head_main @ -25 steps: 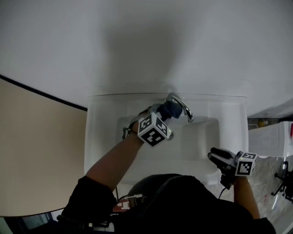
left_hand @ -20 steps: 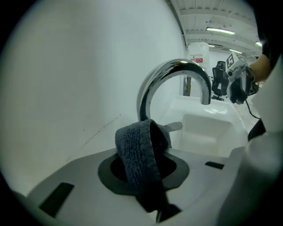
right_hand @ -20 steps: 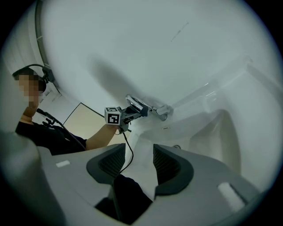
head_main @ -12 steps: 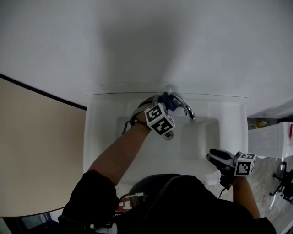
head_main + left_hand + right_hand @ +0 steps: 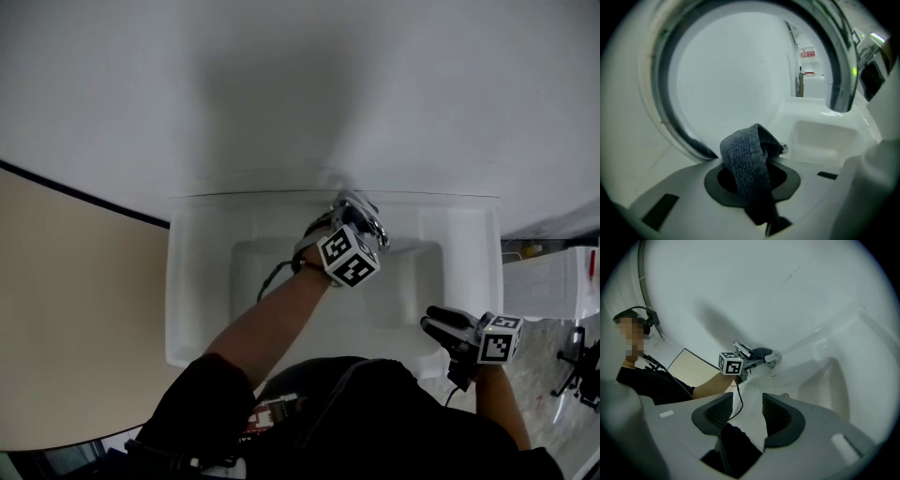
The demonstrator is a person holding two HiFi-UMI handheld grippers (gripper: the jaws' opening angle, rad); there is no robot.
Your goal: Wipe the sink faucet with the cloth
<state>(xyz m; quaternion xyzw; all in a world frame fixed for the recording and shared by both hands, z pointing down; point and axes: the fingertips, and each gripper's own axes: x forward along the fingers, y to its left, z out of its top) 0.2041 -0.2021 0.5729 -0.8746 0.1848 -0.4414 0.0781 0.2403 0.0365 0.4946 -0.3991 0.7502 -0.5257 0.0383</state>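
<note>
Looks like we're mid-wipe: the left claw (image 5: 752, 176) is pinching the dark cloth (image 5: 743, 154) right at the chrome faucet (image 5: 841, 70) at the back of the sink (image 5: 202, 281). The right claw (image 5: 749, 414) hangs spread and empty by the sink's front edge. Can't tell how much of the spout is clean, so I'd guess more passes are left.

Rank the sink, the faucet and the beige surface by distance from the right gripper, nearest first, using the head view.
1. sink: its front right rim lies beside the right gripper.
2. faucet: at the sink's back middle.
3. beige surface: far left, past the sink.
</note>
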